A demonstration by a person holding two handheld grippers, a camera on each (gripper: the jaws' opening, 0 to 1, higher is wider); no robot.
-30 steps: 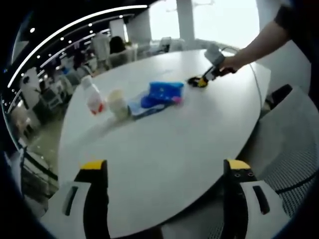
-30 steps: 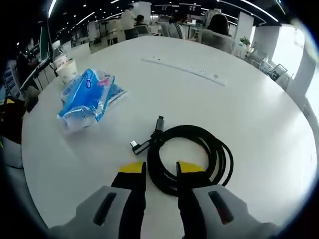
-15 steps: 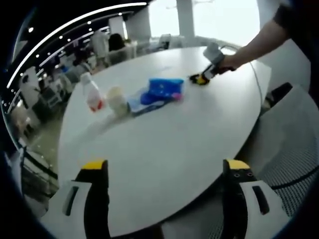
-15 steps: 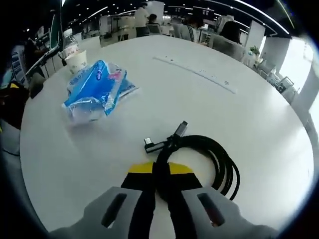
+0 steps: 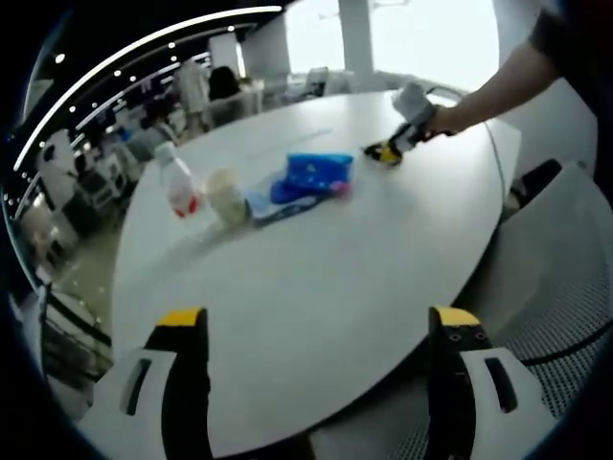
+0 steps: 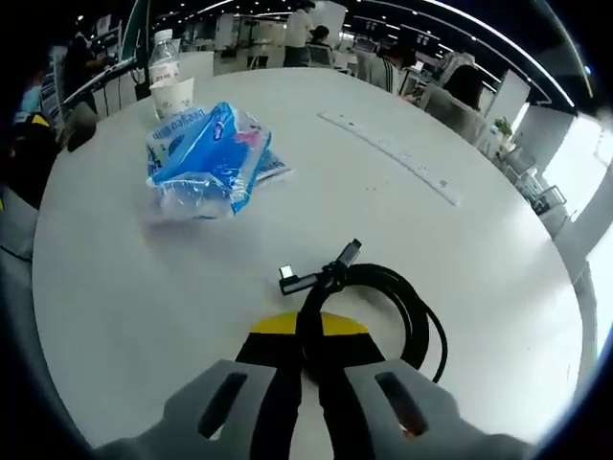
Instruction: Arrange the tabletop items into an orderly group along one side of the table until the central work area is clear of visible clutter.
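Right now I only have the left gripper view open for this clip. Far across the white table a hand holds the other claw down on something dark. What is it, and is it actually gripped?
Observer: It is a coiled black cable; the right claw is shut on one side of the coil.
Operator: Are the cable's ends tucked under?
Observer: No, two plug ends stick out past the claw, lying on the round white table.
Operator: Anything else near it I might miss?
Observer: A long white power strip lies flat beyond the coil.
Operator: And the crinkly blue plastic packet?
Observer: Apart from the cable, with the paper cup and the clear plastic bottle behind it.
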